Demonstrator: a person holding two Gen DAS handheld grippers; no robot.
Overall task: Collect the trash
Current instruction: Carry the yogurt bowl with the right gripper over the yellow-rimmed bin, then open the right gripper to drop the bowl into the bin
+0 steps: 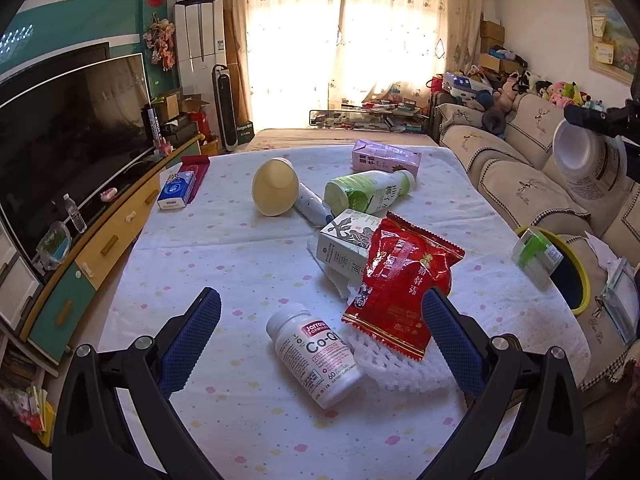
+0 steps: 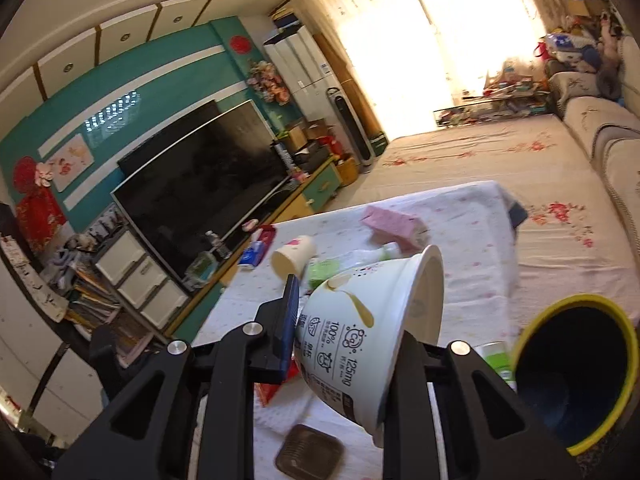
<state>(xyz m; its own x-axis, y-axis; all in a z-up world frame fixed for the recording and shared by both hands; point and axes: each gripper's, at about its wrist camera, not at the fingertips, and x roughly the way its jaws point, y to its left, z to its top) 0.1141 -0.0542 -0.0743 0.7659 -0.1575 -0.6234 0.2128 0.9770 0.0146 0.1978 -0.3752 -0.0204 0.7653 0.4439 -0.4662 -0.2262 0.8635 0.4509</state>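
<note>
One white cup (image 2: 372,344), interior not visible, is clamped in the right hand-held gripper (image 2: 344,344) at centre frame, left of the yellow-rimmed bin (image 2: 624,344). Left hand-held gripper (image 1: 320,320) gapes, empty, over the table (image 1: 240,256).

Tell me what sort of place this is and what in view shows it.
Most likely a lived-in home living room. A large television stands on a low cabinet along one wall, a cloth-covered sofa piled with plush toys lines the other, and curtains cover a bright window at the far end.
</note>
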